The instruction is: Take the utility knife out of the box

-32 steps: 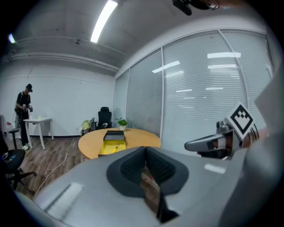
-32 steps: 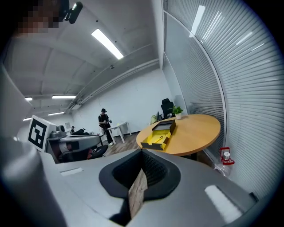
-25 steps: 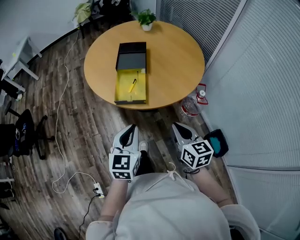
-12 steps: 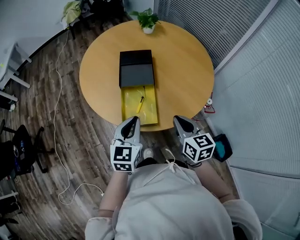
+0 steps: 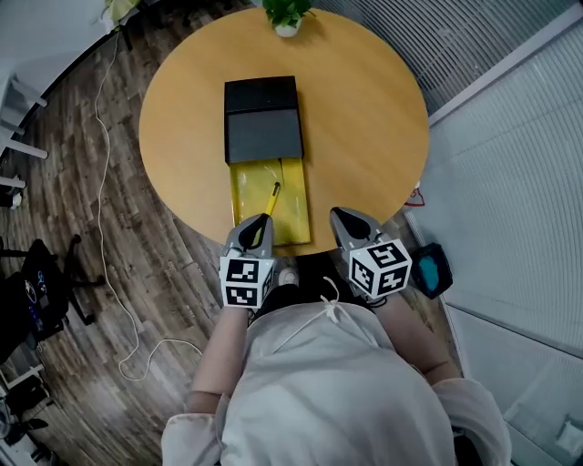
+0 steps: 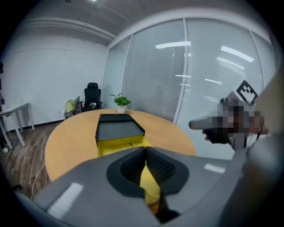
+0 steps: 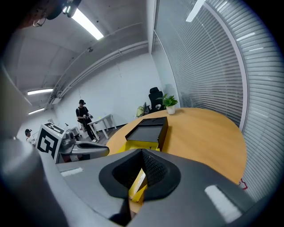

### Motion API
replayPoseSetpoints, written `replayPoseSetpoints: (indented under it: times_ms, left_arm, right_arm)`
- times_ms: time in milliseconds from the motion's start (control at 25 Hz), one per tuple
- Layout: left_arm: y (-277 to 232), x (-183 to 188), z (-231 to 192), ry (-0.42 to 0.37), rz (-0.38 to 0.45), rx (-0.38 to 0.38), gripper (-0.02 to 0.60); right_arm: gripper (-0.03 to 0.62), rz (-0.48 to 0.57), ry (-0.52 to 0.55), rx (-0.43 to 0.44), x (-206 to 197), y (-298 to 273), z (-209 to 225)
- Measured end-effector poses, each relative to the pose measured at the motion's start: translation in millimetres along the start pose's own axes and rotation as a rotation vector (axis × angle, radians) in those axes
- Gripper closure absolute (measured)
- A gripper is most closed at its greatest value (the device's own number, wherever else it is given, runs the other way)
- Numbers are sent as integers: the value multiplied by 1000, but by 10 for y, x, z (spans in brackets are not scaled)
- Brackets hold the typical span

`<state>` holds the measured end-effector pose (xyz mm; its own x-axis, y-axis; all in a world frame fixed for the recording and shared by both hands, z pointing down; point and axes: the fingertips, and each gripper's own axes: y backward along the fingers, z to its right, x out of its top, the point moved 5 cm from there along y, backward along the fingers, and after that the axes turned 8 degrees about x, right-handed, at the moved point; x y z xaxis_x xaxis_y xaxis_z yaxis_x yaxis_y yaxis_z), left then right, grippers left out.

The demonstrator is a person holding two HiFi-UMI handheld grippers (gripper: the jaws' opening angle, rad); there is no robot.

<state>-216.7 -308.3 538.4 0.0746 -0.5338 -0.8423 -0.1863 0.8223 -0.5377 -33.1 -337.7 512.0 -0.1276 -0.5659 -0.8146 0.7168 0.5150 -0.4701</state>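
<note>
A long box lies on the round wooden table (image 5: 364, 109). Its black sleeve (image 5: 263, 118) is slid back and bares a yellow tray (image 5: 293, 207) at the near end. A yellow utility knife (image 5: 271, 197) lies in that tray. My left gripper (image 5: 259, 221) hovers over the tray's near edge, jaws shut and empty. My right gripper (image 5: 337, 214) is just right of the tray at the table's edge, jaws together with nothing in them. The left gripper view shows the box (image 6: 117, 130) ahead past the closed tips (image 6: 145, 149). The right gripper view has the box (image 7: 148, 128) ahead to the left.
A small potted plant (image 5: 286, 13) stands at the table's far edge. A glass wall with blinds (image 5: 510, 136) runs along the right. On the wooden floor are a white cable (image 5: 100, 182), an office chair (image 5: 36, 291) at the left and a teal object (image 5: 430, 271) by the right leg.
The person has stepped up to the table. Both grippers moved forward from over the floor to the table's near edge, the left now over the yellow tray. Both stayed shut.
</note>
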Motion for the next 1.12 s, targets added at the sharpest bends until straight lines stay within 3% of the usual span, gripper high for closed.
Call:
replayPoseSetpoints:
  times_ms: [80, 360, 600, 880, 1000, 1120]
  left_arm:
    - [-200, -40, -16, 8, -53, -13, 565]
    - [-841, -204, -39, 2, -257, -9, 435]
    - [-1216, -369, -104, 43, -385, 19, 388]
    - [-1466, -490, -133, 31, -483, 46, 386]
    - [-1508, -520, -137, 28, -485, 71, 393]
    - [-1495, -529, -192, 21, -460, 141, 492]
  right_arm:
    - [594, -27, -5, 9, 8, -119, 119]
    - [594, -98, -17, 25, 50, -478, 513]
    - [594, -149, -29, 62, 51, -705, 735]
    - [594, -190, -38, 82, 57, -844, 963]
    - [594, -194, -41, 85, 64, -866, 1011]
    - [594, -193, -54, 90, 78, -857, 1038]
